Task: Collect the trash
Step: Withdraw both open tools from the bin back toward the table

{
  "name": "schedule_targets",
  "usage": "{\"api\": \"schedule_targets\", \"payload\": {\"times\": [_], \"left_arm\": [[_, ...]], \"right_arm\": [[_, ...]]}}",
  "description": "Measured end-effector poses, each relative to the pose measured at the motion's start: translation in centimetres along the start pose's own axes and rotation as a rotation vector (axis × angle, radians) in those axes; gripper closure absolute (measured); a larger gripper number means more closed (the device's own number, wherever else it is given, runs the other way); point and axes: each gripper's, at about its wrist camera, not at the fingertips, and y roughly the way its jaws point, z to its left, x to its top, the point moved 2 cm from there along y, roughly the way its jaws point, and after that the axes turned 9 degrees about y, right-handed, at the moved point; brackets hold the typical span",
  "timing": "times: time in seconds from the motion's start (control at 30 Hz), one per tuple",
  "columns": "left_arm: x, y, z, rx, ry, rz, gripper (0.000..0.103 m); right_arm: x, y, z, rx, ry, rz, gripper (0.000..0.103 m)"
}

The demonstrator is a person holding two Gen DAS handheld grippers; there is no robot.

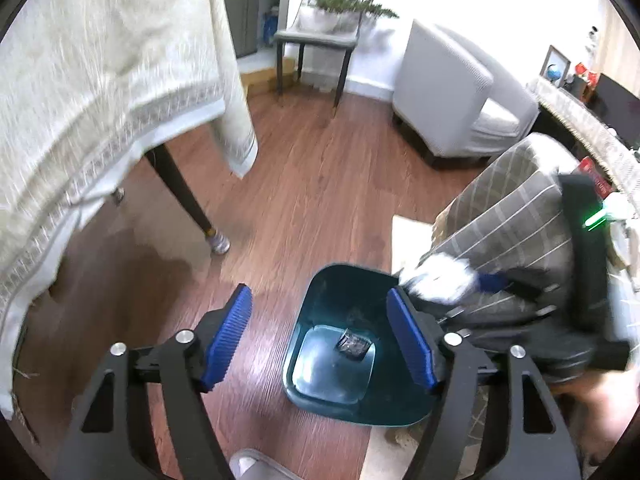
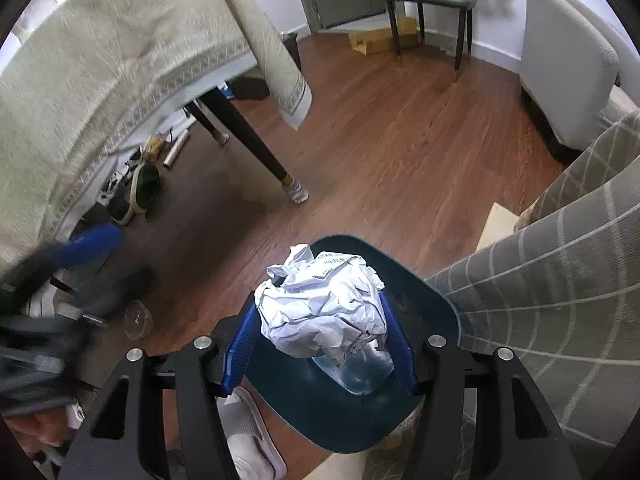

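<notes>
Bins: one, a dark teal bin (image 1: 304, 364) on the wood floor (image 1: 320, 184), at 6 o'clock in both views; its mouth is open to the cameras.
Trash in bin: one small dark scrap (image 1: 353, 345) on the bottom, near the middle.
Paper: one crumpled white paper ball (image 2: 322, 306) with some print on it, over the bin's mouth, toward 12 o'clock of the bin's bottom.
Right claw (image 2: 320, 340): one; both blue pads press the ball's sides, holding it above the bin.
Left claw (image 1: 320, 340): one; jaws apart at a middling width, nothing between the pads; the bin shows through the gap.
Table legs: two dark ones in the right view, each in a pale sock; the nearer leg (image 2: 256, 144) at 11 o'clock of the bin.
Cloth: one cream tablecloth (image 1: 80, 92) hanging at 10 o'clock.
Seats: one white armchair (image 1: 452, 96) at 2 o'clock, one dark-legged chair (image 1: 316, 40) at 12 o'clock with a plant on it.
Slippers: one grey slipper (image 2: 248, 436) at 7 o'clock of the bin.
</notes>
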Motion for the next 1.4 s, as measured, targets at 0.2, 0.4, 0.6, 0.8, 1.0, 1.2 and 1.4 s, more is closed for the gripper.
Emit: {"api": "schedule_targets", "payload": {"times": [0.2,0.4,0.6,0.8,1.0,1.2,1.4], "left_arm": [[1.6,-2.9,0.0,-0.006,-0.009,-0.061,0.039],[2.9,-5.0,0.1,-0.018,-0.037,-0.107,0.046],[3.7,-7.7,-0.6,-0.020,-0.010,-0.149,0.046],[4.2,-8.9,-1.8,-0.024,0.029,-0.165,0.046],[4.8,-9.7,-2.8,-0.036,0.039,-0.177,0.046],[5.7,-10.9,-3.8,-0.037,0.049,-0.206,0.045],[6.7,-12.8,-5.0,-0.023,0.066,-0.259,0.044]], "right_arm": [[-1.1,2.8,0.3,-0.043,-0.029,0.057,0.043],[-2.9,5.8,0.0,-0.083,-0.051,0.128,0.043],[-4.4,8.1,-0.6,-0.113,-0.059,0.190,0.042],[-5.3,9.4,-1.1,-0.131,-0.062,0.234,0.038],[-5.4,8.8,-1.0,-0.123,-0.071,0.230,0.023],[-4.6,4.0,0.9,-0.040,-0.101,0.137,0.023],[-4.1,-3.2,3.5,0.050,-0.188,-0.006,0.023]]}}
